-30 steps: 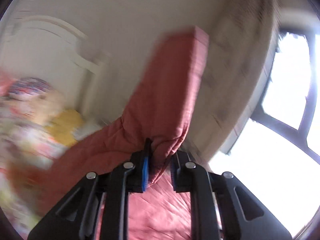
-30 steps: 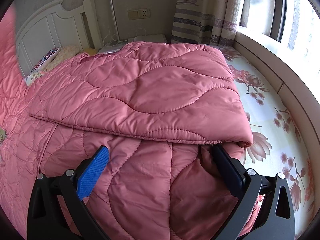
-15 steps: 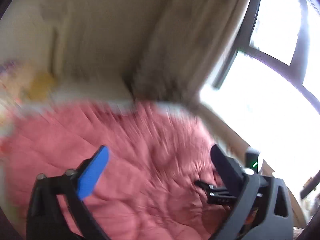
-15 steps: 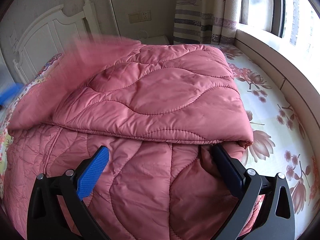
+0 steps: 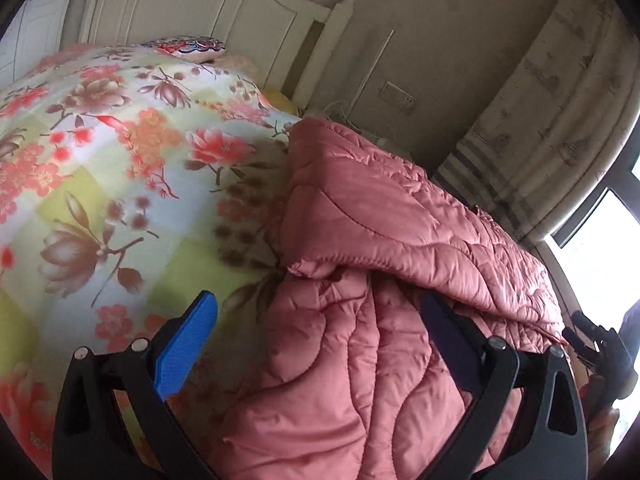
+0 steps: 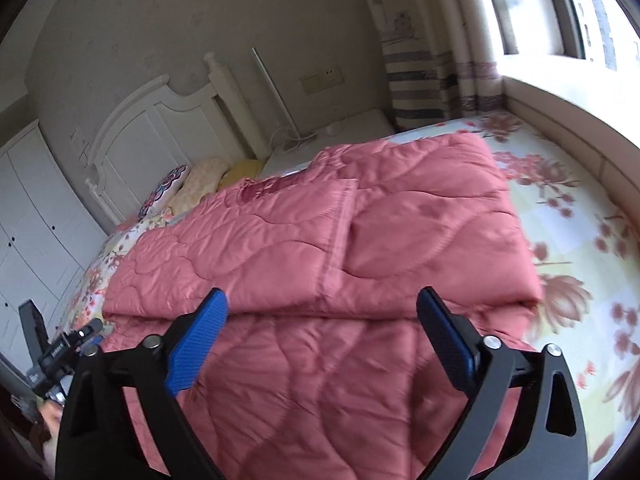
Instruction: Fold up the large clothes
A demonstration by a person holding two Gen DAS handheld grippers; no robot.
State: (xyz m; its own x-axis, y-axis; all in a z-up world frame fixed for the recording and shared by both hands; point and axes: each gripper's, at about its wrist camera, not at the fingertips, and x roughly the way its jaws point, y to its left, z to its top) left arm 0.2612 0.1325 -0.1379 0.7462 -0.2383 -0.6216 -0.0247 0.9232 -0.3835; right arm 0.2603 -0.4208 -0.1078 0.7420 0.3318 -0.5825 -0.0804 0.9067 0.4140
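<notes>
A pink quilted garment lies folded on a floral bedsheet as the left gripper hangs spread wide and empty over its edge and the right gripper, jaws just narrowing, grasps nothing; no legible writing shows.

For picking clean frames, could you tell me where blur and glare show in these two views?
Left wrist: floral sheet smeared mid-frame, window blown out, quilt sharp. Right wrist: sheet at right and the quilt's right edge blurred, window bright; fisheye bends both.
</notes>
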